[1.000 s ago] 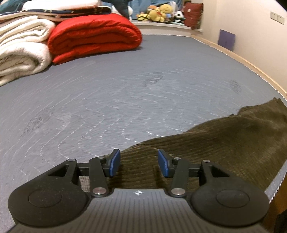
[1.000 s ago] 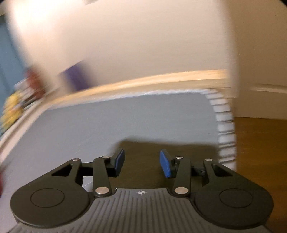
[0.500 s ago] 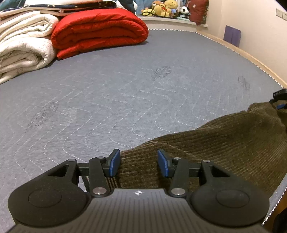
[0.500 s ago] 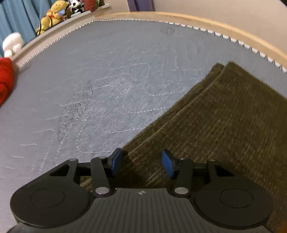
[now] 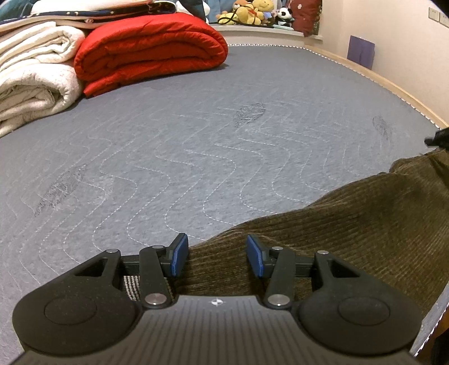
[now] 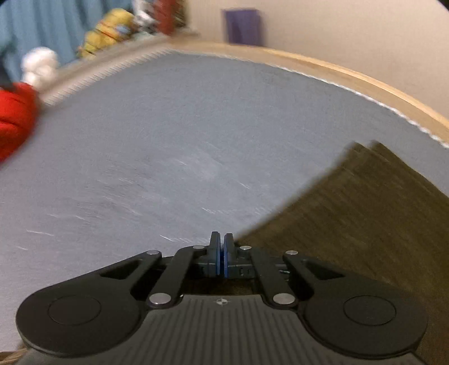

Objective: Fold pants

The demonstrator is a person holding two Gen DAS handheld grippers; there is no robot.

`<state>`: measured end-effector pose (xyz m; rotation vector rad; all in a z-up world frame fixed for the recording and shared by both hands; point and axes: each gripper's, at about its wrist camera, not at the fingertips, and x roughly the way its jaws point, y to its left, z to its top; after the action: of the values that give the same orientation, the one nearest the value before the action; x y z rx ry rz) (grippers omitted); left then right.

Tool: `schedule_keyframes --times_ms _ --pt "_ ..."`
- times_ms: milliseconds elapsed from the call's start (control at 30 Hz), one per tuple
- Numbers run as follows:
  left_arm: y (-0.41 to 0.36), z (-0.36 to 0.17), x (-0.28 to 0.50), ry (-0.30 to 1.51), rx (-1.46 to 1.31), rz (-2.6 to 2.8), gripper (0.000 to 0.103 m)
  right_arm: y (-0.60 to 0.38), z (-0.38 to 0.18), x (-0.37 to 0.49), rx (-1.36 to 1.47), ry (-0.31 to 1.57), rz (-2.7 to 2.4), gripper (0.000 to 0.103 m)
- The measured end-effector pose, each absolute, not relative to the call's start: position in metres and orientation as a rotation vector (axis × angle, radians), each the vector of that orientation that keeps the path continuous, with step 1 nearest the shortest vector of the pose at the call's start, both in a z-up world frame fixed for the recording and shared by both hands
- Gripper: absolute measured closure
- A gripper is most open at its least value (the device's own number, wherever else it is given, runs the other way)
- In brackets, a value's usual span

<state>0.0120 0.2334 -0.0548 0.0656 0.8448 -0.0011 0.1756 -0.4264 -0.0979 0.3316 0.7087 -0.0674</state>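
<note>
Dark olive corduroy pants [image 5: 350,224] lie on the grey quilted mattress [image 5: 196,146], running from under my left gripper off to the right. My left gripper [image 5: 216,254] is open just above the cloth, which lies between its blue pads [image 5: 179,252] without being pinched; a striped waistband [image 5: 132,283] shows beneath it. In the blurred right wrist view the pants [image 6: 364,213] spread to the right, and my right gripper [image 6: 221,243] is shut at their left edge, the cloth running under its closed pads. A dark part of that gripper [image 5: 439,137] shows at the right edge of the left wrist view.
A folded red quilt [image 5: 151,53] and rolled white blankets [image 5: 33,84] are stacked at the far left of the mattress. Plush toys [image 5: 252,11] line the ledge behind. A wooden bed frame [image 6: 350,75] and the wall run along the right side.
My right gripper has gone from open over the pants' edge to shut on it, and its view has swung and blurred. The left gripper has stayed open in the same place.
</note>
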Motion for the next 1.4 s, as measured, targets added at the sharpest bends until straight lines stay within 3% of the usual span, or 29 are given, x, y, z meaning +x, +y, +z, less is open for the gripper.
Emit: schedule_keyframes --times_ms 100,167,267,533,767,800,867,900,967,1067,1133,1300,1367,1400 --pt "0.234 -0.054 0.013 0.842 0.061 0.002 0.052 -0.421 -0.08 0.162 0.291 0.636 0.187 0.092" --pt "0.234 -0.054 0.014 0.84 0.06 0.004 0.052 -0.405 -0.072 0.15 0.196 0.611 0.364 0.069" --pt "0.233 -0.053 0.015 0.838 0.057 0.007 0.051 -0.367 -0.068 0.129 0.028 0.597 0.595 0.056" --pt "0.233 -0.055 0.015 0.844 0.063 0.02 0.049 -0.28 -0.066 0.096 -0.237 0.6 0.875 0.055" --pt "0.24 -0.057 0.014 0.847 0.062 0.037 0.049 -0.233 -0.091 0.093 -0.526 0.637 0.797 0.048" --pt "0.241 -0.057 0.014 0.847 0.06 0.04 0.049 -0.231 -0.092 0.094 -0.506 0.644 0.806 0.053" --pt "0.243 -0.057 0.013 0.845 0.056 0.046 0.049 -0.231 -0.087 0.096 -0.481 0.631 0.803 0.077" --pt "0.245 -0.056 0.014 0.844 0.053 0.049 0.049 -0.23 -0.085 0.096 -0.48 0.618 0.788 0.082" --pt "0.248 -0.057 0.014 0.847 0.047 0.063 0.047 -0.228 -0.083 0.095 -0.494 0.605 0.767 0.084" --pt "0.255 -0.061 0.017 0.869 0.028 0.106 0.026 -0.231 -0.084 0.09 -0.495 0.598 0.763 0.084" --pt "0.261 -0.065 0.019 0.899 0.009 0.123 0.024 -0.233 -0.085 0.087 -0.484 0.605 0.76 0.084" --pt "0.256 -0.078 0.015 0.952 0.124 0.1 0.035 -0.238 -0.085 0.092 -0.449 0.615 0.754 0.077" --pt "0.245 -0.081 0.008 0.959 0.215 0.098 0.037 -0.241 -0.078 0.093 -0.419 0.634 0.762 0.058" --pt "0.241 -0.082 0.006 0.962 0.247 0.101 0.037 -0.242 -0.073 0.094 -0.403 0.624 0.765 0.054"
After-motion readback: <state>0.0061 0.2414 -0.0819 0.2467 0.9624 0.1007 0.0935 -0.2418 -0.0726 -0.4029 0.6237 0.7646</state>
